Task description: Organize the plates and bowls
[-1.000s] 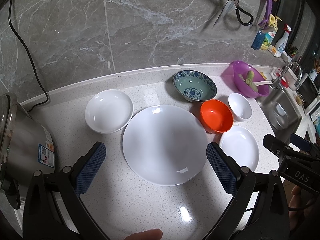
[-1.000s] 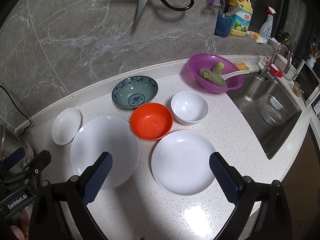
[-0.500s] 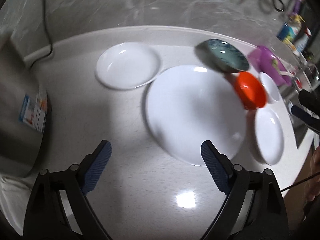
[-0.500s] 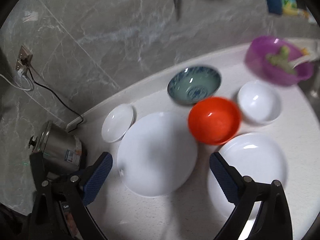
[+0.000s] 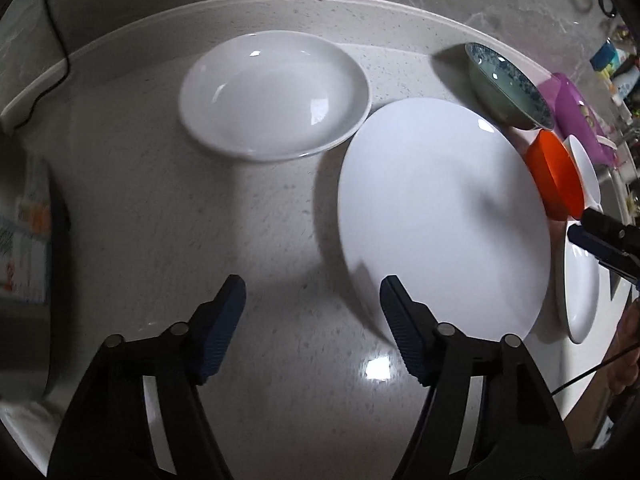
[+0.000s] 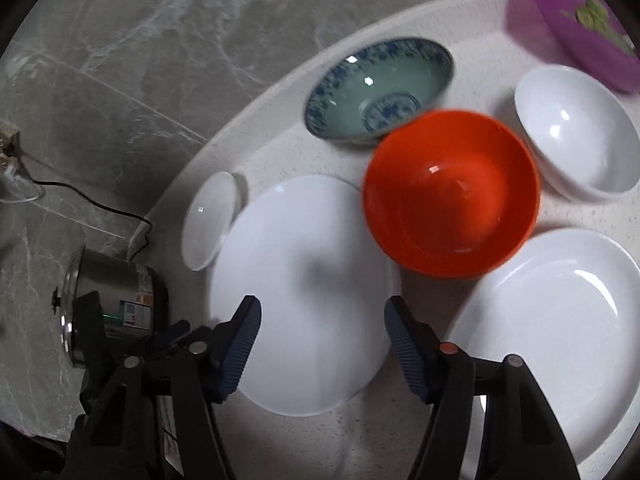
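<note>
A large white plate [image 5: 440, 220] [image 6: 300, 280] lies mid-counter. Behind it to the left sits a shallow white dish [image 5: 276, 92] [image 6: 208, 224]. On its other side stand a blue patterned bowl [image 6: 380, 88], an orange bowl [image 6: 452, 192], a small white bowl [image 6: 580, 132] and a second white plate [image 6: 552, 320]. My left gripper [image 5: 312, 292] hangs over bare counter, its jaws closing with nothing pressed between them; its right finger is at the large plate's near-left rim. My right gripper [image 6: 322, 312] hovers over the large plate's near part, its jaws also closing on nothing.
A steel pot [image 6: 112, 304] with a power cord stands at the counter's left end. At the far right is a purple bowl [image 6: 572, 20] holding vegetables. The marble wall runs along the back. Part of the right gripper [image 5: 600, 236] pokes into the left wrist view.
Both grippers have dropped closer to the counter and tipped further downward. Both pairs of jaws have narrowed. The right wrist view has swung left over the large plate.
</note>
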A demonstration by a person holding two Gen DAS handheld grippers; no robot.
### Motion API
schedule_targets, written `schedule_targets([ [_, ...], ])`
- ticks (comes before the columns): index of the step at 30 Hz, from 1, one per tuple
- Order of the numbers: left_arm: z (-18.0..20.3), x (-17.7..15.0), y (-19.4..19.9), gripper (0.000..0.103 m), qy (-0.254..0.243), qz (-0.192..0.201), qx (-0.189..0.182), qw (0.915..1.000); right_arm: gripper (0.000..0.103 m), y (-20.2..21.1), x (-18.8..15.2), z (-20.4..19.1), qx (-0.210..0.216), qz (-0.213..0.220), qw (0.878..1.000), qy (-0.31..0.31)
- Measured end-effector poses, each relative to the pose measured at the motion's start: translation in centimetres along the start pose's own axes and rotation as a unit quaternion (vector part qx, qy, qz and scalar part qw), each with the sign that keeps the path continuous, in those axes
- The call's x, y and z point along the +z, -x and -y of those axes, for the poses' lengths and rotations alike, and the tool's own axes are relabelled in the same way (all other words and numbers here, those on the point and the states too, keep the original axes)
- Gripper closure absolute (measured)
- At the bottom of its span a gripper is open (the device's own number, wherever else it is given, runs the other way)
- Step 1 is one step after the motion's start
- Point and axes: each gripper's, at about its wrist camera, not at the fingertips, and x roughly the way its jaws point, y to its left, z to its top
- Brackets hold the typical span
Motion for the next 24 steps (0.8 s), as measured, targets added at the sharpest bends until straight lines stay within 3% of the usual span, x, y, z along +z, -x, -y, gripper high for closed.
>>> schedule_targets([
  [6, -0.3, 1.3, -1.6, 0.049, 0.002, -0.010, -0.038, 0.9992, 0.036, -1.2, 0.4, 1.2, -0.047, -0.019, 0.998, -0.020],
  [14, 1.3, 3.7, -3.0, 0.053, -0.028, -0.024, -0.035, 0.9987, 0.046, -3.1, 1.1, 2.0, -0.058, -0.063, 0.995, -0.046],
  [24, 2.7, 5.2, -3.8, 0.065, -0.053, -0.026, -0.052, 0.9969, 0.055, -4.0, 1.5, 2.1, -0.065, -0.044, 0.996, -0.033],
])
